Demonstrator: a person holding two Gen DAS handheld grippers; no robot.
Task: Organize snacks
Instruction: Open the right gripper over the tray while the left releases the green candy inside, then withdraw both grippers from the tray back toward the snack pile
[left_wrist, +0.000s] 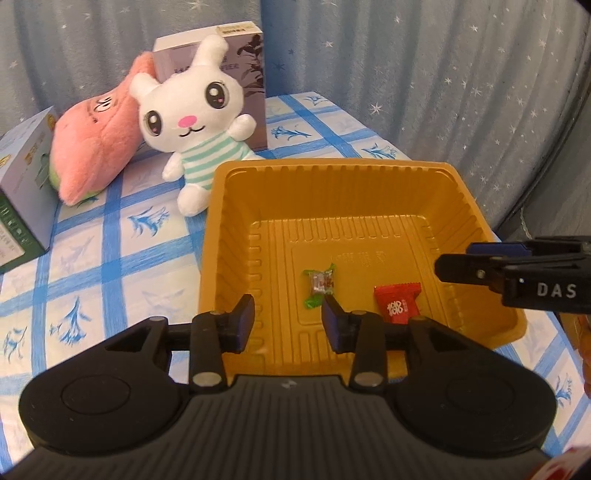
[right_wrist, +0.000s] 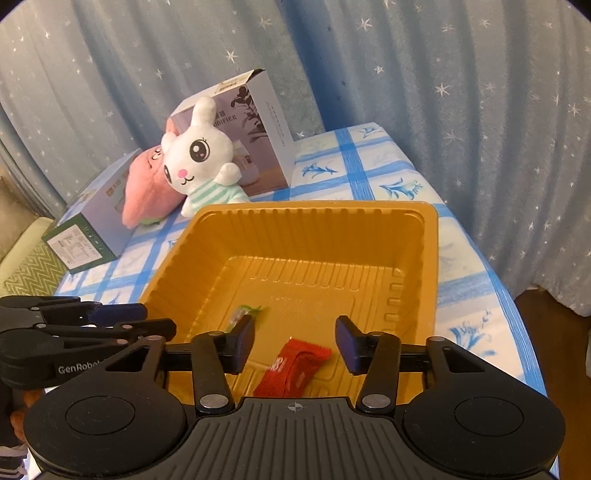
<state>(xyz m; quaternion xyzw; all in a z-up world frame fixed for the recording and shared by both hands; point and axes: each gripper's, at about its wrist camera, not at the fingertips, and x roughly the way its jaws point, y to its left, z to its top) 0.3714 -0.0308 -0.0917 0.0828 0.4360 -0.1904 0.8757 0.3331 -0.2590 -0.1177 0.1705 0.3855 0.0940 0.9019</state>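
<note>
A gold plastic tray (left_wrist: 332, 177) (right_wrist: 314, 218) sits on the blue-checked tablecloth. Inside it lie a small green-wrapped candy (left_wrist: 319, 285) (right_wrist: 244, 313) and a red snack packet (left_wrist: 399, 302) (right_wrist: 295, 367). My left gripper (left_wrist: 288, 325) is open and empty above the tray's near edge, close to the candy. My right gripper (right_wrist: 295, 343) is open and empty above the red packet. The right gripper also shows in the left wrist view (left_wrist: 461, 264) at the tray's right wall. The left gripper shows in the right wrist view (right_wrist: 155, 319) at the tray's left wall.
A white plush bunny (left_wrist: 195, 110) (right_wrist: 201, 158) and a pink plush (left_wrist: 96, 136) (right_wrist: 147, 192) lean behind the tray. A tall white box (left_wrist: 247, 74) (right_wrist: 255, 133) stands behind them, a green-and-white box (left_wrist: 22, 192) (right_wrist: 92, 221) at the left. A blue star curtain (left_wrist: 443, 74) hangs behind.
</note>
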